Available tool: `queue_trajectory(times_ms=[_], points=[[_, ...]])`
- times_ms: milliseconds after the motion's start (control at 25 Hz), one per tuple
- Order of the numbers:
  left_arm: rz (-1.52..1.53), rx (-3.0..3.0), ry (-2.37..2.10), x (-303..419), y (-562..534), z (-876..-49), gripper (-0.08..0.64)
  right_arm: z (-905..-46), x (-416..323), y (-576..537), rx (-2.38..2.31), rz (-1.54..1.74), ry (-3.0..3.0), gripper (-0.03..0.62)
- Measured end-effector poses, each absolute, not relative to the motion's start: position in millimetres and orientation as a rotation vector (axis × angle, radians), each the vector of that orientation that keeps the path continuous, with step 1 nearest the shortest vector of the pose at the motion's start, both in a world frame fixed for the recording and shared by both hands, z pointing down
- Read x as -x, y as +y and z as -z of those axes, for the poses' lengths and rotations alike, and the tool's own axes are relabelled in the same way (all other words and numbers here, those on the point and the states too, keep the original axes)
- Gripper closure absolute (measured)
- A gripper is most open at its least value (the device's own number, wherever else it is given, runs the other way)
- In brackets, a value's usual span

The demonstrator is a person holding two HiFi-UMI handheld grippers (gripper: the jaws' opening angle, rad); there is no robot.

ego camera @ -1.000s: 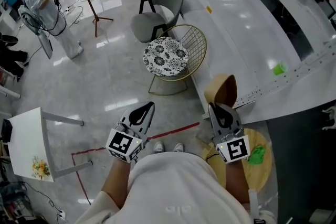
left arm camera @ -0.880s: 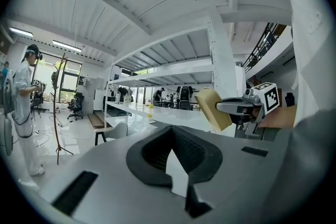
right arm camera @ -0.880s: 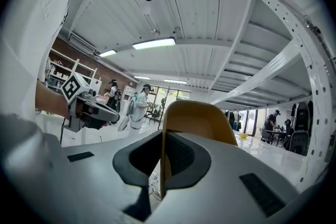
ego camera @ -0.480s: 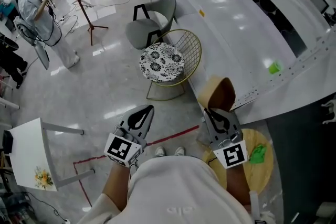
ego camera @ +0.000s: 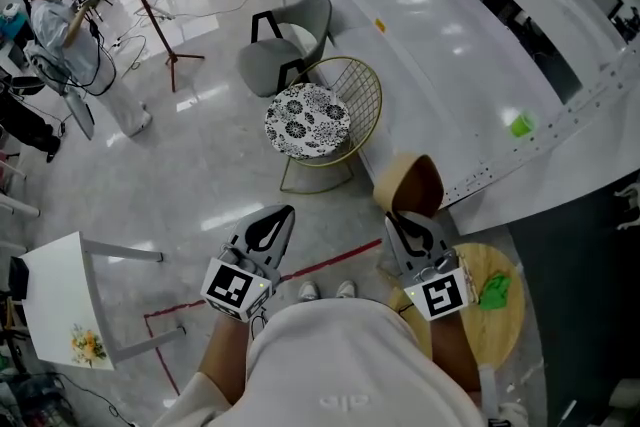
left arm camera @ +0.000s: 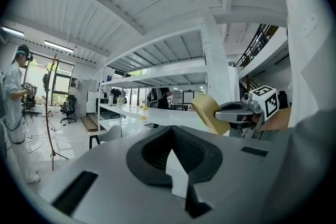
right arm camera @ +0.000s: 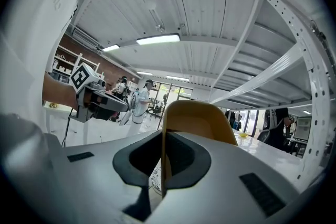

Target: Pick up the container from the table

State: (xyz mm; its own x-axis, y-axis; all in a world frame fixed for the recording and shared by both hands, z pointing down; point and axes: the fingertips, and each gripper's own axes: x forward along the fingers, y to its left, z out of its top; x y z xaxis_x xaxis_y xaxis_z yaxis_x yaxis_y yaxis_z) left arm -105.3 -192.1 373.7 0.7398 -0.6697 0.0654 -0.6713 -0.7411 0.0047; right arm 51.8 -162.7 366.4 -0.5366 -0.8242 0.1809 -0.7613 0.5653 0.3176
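Observation:
The container (ego camera: 408, 183) is a tan bowl held in the air beside the white table's (ego camera: 450, 35) near edge, over the floor. My right gripper (ego camera: 400, 215) is shut on its rim; in the right gripper view the thin rim stands edge-on between the jaws of the right gripper (right arm camera: 164, 136), and the container (right arm camera: 199, 115) rises behind them. My left gripper (ego camera: 283, 211) hovers over the floor to the left, shut with nothing in it. The left gripper view shows the left gripper (left arm camera: 170, 131) with its jaws together, and the container (left arm camera: 207, 113) off to the right.
A wire chair with a patterned cushion (ego camera: 312, 118) and a grey chair (ego camera: 285, 40) stand by the table. A round wooden stool (ego camera: 505, 325) with a green item (ego camera: 492, 292) is at my right. A small white table (ego camera: 55, 285), a stand (ego camera: 150, 5) and a person (ego camera: 70, 25) are at left.
The right gripper and the container have drifted slightly left, away from the table edge. Its grip is unchanged, and the left gripper has barely moved.

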Motion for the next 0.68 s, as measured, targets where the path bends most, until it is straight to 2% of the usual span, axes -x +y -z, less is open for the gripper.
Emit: queue_trajectory(times_ms=[680], points=[[-0.11, -2.908, -1.068, 86.1, -188.3, -377.3, 0.545, -372.6, -66.0, -157.4, -1.341, 0.241, -2.484, 0.557]])
